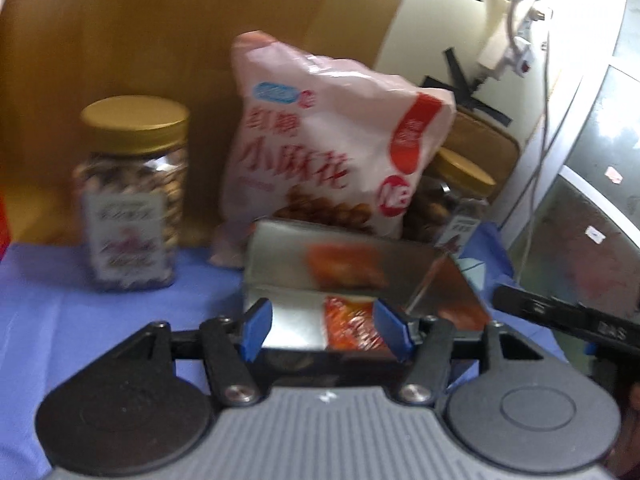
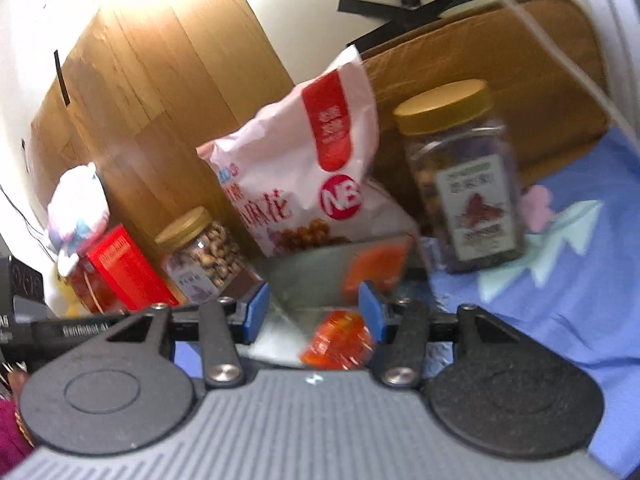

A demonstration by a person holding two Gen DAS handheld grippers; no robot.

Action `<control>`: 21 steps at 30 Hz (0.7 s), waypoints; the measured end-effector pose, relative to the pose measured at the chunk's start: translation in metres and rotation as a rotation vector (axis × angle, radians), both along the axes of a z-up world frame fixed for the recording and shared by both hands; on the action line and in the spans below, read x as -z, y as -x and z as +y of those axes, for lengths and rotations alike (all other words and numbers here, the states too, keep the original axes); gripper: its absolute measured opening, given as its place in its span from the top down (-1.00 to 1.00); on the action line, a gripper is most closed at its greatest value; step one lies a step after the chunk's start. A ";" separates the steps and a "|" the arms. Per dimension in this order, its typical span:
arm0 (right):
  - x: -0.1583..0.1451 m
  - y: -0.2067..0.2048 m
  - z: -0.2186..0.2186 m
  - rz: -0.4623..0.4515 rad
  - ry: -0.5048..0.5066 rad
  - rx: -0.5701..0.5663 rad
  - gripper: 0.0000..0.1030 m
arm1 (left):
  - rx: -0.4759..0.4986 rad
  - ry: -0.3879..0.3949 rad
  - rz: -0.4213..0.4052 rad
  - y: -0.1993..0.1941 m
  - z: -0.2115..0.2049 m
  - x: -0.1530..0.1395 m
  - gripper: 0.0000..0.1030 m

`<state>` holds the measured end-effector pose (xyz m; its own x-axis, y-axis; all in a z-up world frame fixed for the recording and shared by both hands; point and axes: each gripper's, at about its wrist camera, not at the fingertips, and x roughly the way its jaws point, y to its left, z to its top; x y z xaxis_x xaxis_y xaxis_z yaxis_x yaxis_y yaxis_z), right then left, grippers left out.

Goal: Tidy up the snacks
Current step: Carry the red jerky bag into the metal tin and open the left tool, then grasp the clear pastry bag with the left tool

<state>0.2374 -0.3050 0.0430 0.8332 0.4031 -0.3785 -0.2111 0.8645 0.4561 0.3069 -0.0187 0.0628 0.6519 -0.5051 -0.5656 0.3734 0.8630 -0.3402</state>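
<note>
Both grippers, left gripper (image 1: 326,330) and right gripper (image 2: 316,314), have the silver snack packet (image 1: 344,276) between their fingers; firm grasp cannot be told.

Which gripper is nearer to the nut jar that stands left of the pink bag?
Left. The left gripper faces the nut jar across bare cloth; the right gripper sees it farther off.

Your view: silver foil packet (image 1: 352,276) with orange-red print. Pink-white snack bag (image 1: 320,152), red lettering, red band, blue badge. Two clear jars (image 1: 130,196) (image 2: 466,184), gold lids. Blue cloth (image 1: 80,312) under them; pale patches at your right. Red box (image 2: 120,268). Blue pads (image 1: 256,330) on your black hand-held gripper.
</note>
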 end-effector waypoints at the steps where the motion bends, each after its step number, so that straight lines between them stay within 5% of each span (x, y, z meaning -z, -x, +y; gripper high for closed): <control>1: -0.001 0.003 -0.001 0.000 -0.009 -0.011 -0.03 | -0.003 0.006 -0.015 0.004 0.004 0.000 -0.15; 4: -0.003 0.028 0.003 -0.024 0.009 -0.042 -0.03 | -0.072 0.002 -0.035 0.006 0.010 -0.003 -0.34; 10: 0.005 0.032 0.023 0.013 0.097 -0.092 0.00 | -0.125 -0.007 0.026 -0.013 0.003 0.006 -0.31; 13: 0.011 0.019 0.025 0.039 0.077 -0.120 0.00 | -0.103 0.007 0.085 -0.015 -0.006 0.015 -0.30; 21: 0.024 0.003 0.009 0.068 0.042 -0.046 -0.01 | 0.010 -0.043 0.066 0.014 -0.039 0.012 -0.31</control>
